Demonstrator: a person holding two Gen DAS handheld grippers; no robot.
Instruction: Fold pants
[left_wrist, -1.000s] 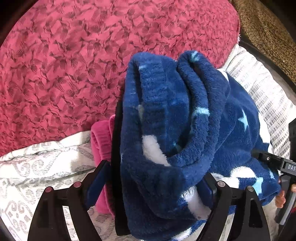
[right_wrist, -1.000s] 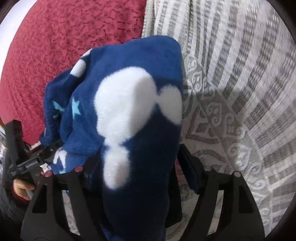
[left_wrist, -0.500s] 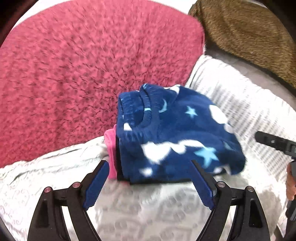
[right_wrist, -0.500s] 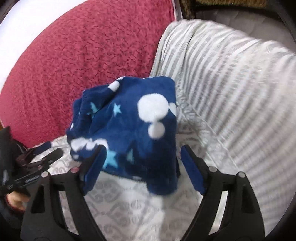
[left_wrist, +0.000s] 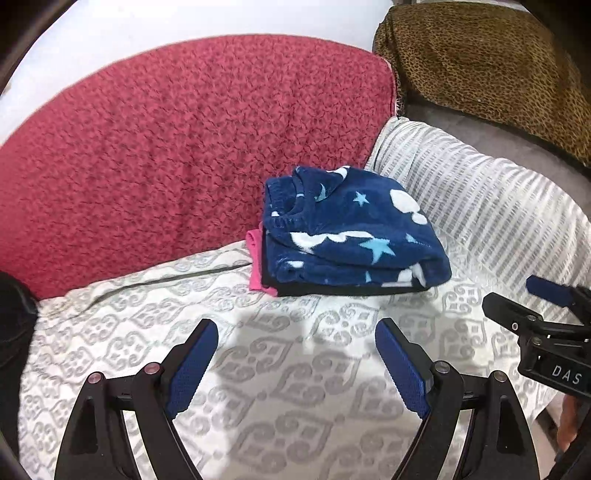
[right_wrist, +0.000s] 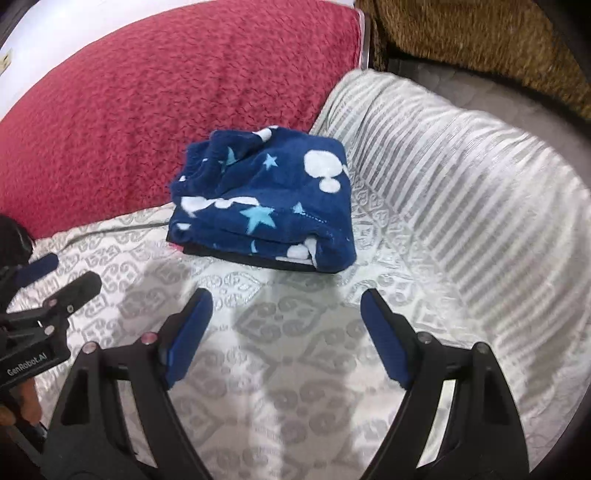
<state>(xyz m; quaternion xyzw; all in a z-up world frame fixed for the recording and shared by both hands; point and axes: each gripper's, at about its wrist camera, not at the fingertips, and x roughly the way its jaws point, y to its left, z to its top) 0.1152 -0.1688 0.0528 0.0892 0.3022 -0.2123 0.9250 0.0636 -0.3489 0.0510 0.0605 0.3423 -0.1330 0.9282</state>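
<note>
Over the patterned white cover (left_wrist: 288, 373): left gripper (left_wrist: 295, 354) spread wide, nothing between the blue pads, touching nothing. Right gripper (right_wrist: 284, 325) likewise agape and empty, jaws having just been opening, nothing between them. Further back, folded blue star-print pants (left_wrist: 351, 229) lying atop a pink garment (left_wrist: 256, 266) and a dark layer, against the red cushion (left_wrist: 166, 147) and beside the striped armrest (left_wrist: 480, 199). Compared with a second ago: fleece no longer between either pair of jaws, now set down and well apart from both.
</note>
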